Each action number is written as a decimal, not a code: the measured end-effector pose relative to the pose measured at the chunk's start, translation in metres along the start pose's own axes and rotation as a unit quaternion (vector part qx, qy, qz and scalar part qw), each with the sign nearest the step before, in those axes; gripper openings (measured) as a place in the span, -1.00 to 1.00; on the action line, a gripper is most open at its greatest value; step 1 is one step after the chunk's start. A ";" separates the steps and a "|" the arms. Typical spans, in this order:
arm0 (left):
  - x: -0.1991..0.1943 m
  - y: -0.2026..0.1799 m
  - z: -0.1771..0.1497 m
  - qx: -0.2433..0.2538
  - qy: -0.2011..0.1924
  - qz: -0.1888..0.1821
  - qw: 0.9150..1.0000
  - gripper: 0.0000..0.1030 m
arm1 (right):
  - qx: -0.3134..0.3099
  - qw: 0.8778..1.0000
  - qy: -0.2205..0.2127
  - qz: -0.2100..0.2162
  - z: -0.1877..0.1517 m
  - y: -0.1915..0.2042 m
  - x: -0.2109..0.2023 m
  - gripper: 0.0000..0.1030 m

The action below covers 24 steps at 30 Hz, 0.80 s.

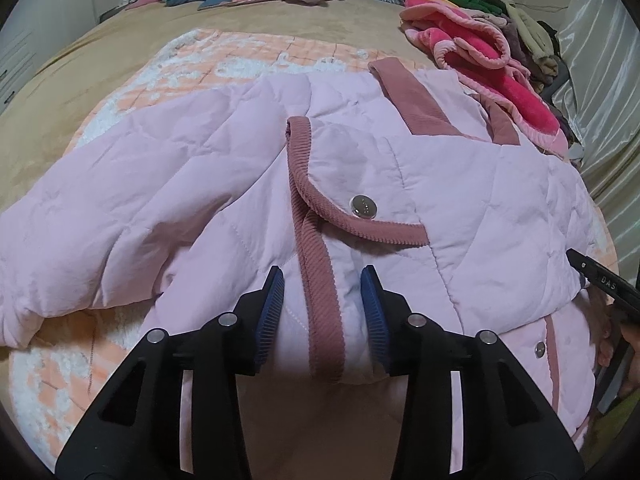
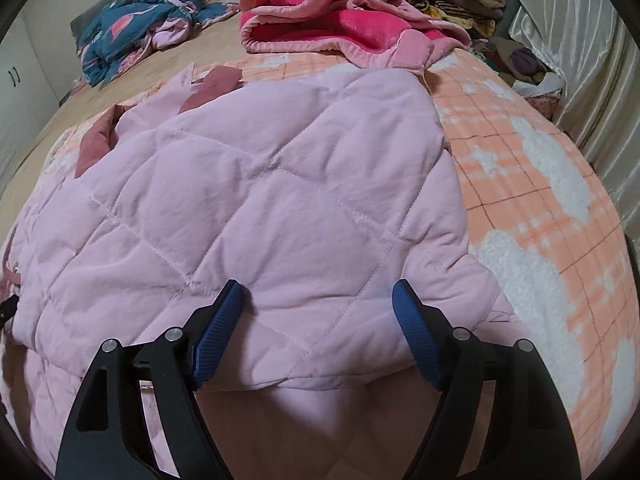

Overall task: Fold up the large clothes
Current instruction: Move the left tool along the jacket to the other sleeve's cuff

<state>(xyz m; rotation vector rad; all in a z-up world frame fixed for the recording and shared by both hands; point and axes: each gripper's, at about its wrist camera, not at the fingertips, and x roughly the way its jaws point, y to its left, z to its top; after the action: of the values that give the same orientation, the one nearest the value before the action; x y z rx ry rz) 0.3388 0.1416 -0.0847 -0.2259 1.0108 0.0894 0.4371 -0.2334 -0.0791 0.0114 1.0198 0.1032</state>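
Your pink quilted jacket (image 1: 224,184) lies spread on the peach checked blanket (image 2: 532,200) in the middle of the bed, with the front placket, trimmed in dusty pink corduroy (image 1: 320,288), running between the pads of your left tongs (image 1: 322,276). These tongs are partly open; the pads stand just beside the trim on each side and do not seem to press it, so I judge that nothing is held. The right tongs (image 2: 318,292) are wide open above the folded quilted panel, near its lower edge, and hold nothing.

The padding is thick and slippery. If you close on the top layer only, the lower layers may stay behind and the fold will open. The snap button (image 1: 363,205) may also catch a pad.

The blanket itself is loose on the tan sheet (image 1: 224,20), so it may travel with the jacket when you pull. A bright pink fleece garment (image 2: 340,28) lies close by; a wide swing could drag it in. Beyond are a blue patterned garment (image 2: 136,28), a pile of clothes (image 1: 516,28) and a shiny curtain (image 2: 580,72).
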 end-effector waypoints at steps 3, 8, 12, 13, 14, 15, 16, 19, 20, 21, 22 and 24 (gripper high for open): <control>-0.008 0.002 -0.001 -0.006 0.001 -0.004 1.000 -0.30 | -0.005 1.000 -0.006 -0.010 -0.004 0.006 -0.014 0.61; -0.020 0.004 -0.001 -0.006 0.003 -0.007 1.000 0.20 | 0.003 1.000 -0.027 0.015 -0.017 0.011 -0.037 0.79; -0.032 0.005 -0.001 -0.015 -0.003 -0.010 1.000 0.76 | 0.021 0.998 -0.035 0.041 -0.026 0.012 -0.054 0.88; -0.035 0.006 -0.002 -0.018 -0.004 -0.008 1.000 0.82 | 0.022 0.998 -0.038 0.044 -0.029 0.012 -0.057 0.88; -0.040 0.007 -0.002 -0.022 -0.007 -0.005 1.000 0.82 | 0.022 0.998 -0.039 0.046 -0.030 0.014 -0.060 0.89; -0.043 0.008 -0.003 -0.025 -0.009 -0.006 1.000 0.82 | 0.022 0.998 -0.041 0.048 -0.031 0.015 -0.064 0.89; -0.046 0.009 -0.003 -0.028 -0.010 -0.006 1.000 0.82 | 0.022 0.998 -0.043 0.050 -0.032 0.016 -0.069 0.89; -0.056 0.013 -0.006 -0.033 -0.015 -0.006 0.999 0.82 | 0.013 0.997 -0.061 0.040 -0.034 0.022 -0.084 0.91; -0.059 0.014 -0.007 -0.034 -0.017 -0.006 0.999 0.82 | 0.011 0.997 -0.067 0.041 -0.034 0.024 -0.089 0.91; -0.063 0.016 -0.008 -0.036 -0.019 -0.006 0.999 0.82 | 0.009 0.996 -0.073 0.042 -0.034 0.027 -0.095 0.91; -0.066 0.018 -0.009 -0.038 -0.021 -0.005 0.999 0.82 | 0.006 0.996 -0.079 0.041 -0.033 0.030 -0.101 0.91; -0.073 0.022 -0.011 -0.041 -0.026 0.001 0.999 0.82 | -0.004 0.995 -0.092 0.043 -0.032 0.038 -0.114 0.92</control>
<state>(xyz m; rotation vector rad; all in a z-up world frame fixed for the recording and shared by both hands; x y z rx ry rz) 0.2867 0.1628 -0.0321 -0.2962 0.9559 0.1372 0.3473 -0.2074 0.0029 0.0578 0.8344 0.1817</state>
